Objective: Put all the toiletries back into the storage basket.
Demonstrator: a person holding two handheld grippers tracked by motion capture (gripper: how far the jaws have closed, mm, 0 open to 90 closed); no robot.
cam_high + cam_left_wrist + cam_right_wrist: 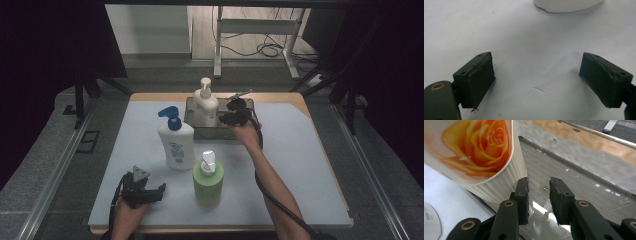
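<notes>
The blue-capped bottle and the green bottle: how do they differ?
The blue-capped bottle has a white body with a blue pump and a blue label; the green bottle has a green body with a white pump. The blue-capped bottle stands farther from the person, the green bottle nearer. Both are upright pump bottles on the table, outside the tray.

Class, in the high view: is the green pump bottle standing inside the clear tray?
No, the green pump bottle stands on the table's mat, nearer than the clear tray.

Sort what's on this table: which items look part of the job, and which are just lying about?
Job, likely:
- clear tray
- cream pump bottle with rose label, standing in the tray
- right hand-held gripper, at the tray's rim
- left hand-held gripper, open over the mat

Lying about for now:
- white bottle with blue pump
- green pump bottle
</notes>
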